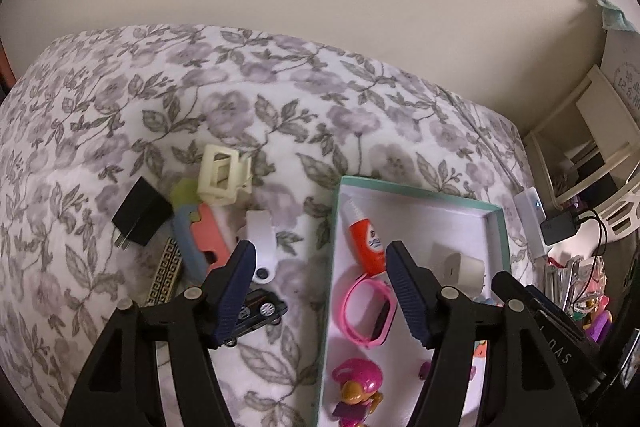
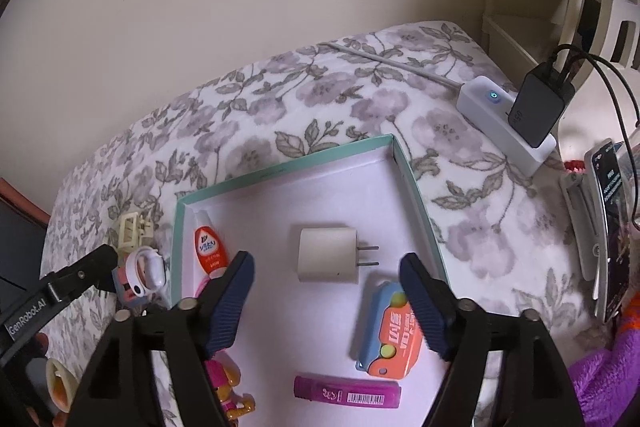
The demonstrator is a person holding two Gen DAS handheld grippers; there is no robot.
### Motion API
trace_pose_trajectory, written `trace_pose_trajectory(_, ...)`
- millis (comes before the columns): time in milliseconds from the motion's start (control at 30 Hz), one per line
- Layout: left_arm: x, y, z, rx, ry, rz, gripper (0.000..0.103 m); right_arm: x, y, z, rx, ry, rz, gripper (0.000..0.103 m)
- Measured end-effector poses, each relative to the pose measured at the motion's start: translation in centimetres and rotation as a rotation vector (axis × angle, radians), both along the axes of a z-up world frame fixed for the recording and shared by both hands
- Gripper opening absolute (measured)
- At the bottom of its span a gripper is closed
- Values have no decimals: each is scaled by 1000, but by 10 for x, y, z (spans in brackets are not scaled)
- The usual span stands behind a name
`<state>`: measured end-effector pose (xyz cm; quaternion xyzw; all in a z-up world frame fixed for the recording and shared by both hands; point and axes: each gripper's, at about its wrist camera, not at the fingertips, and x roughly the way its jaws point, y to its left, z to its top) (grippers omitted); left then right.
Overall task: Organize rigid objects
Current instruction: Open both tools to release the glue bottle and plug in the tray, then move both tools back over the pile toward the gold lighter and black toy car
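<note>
A teal-rimmed box (image 2: 394,153) with a white floor lies on the floral blanket. In it are a white charger (image 2: 326,253), an orange tube (image 2: 208,249), a blue-and-orange cutter (image 2: 394,331), a magenta stick (image 2: 346,393), a pink watch band (image 1: 368,311) and a pink toy figure (image 1: 356,391). My right gripper (image 2: 326,263) hangs open above the box floor, holding nothing. My left gripper (image 1: 320,255) is open and empty over the box's left rim (image 1: 334,267). Left of the box lie a black charger (image 1: 140,217), a cream hair clip (image 1: 224,175), a second cutter (image 1: 204,239) and a black toy car (image 1: 260,311).
A white power strip (image 2: 492,119) with a black adapter (image 2: 540,107) and cables sits at the blanket's right edge. A phone (image 2: 612,235) and purple cloth (image 2: 600,383) lie further right. A cream shelf (image 1: 588,139) stands by the wall.
</note>
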<state>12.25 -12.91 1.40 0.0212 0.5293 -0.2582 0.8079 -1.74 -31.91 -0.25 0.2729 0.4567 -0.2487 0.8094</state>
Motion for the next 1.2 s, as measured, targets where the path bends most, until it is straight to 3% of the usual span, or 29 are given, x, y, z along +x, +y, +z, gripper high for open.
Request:
trace_pose_trajectory(333,-4,20,-3,6,9,16,69,-2,13,-10,9,23,17,88)
trace_pose_trajectory(400,-6,24,-4,6,7,25,69,-3,16,-10,7,20,20,96)
trace_pose_trajectory(500,-8,29,-5,11,4,39,87,-4,22,-9,1,19,33,98)
trace_pose_trajectory(533,-9,32,-5,11,2,42,89,-4,24,-9,-3,20,35,98)
trace_pose_trajectory(700,-11,41,-5,0,-2,49,90,-5,28,-8,-9,24,37,103)
trace_pose_trajectory(1000,-9,54,-8,11,-18,93,101,-6,35,-7,-25,12,45,103)
trace_pose_trajectory(1200,-3,73,1,-15,-54,147,102,-2,39,-7,-26,-3,46,103)
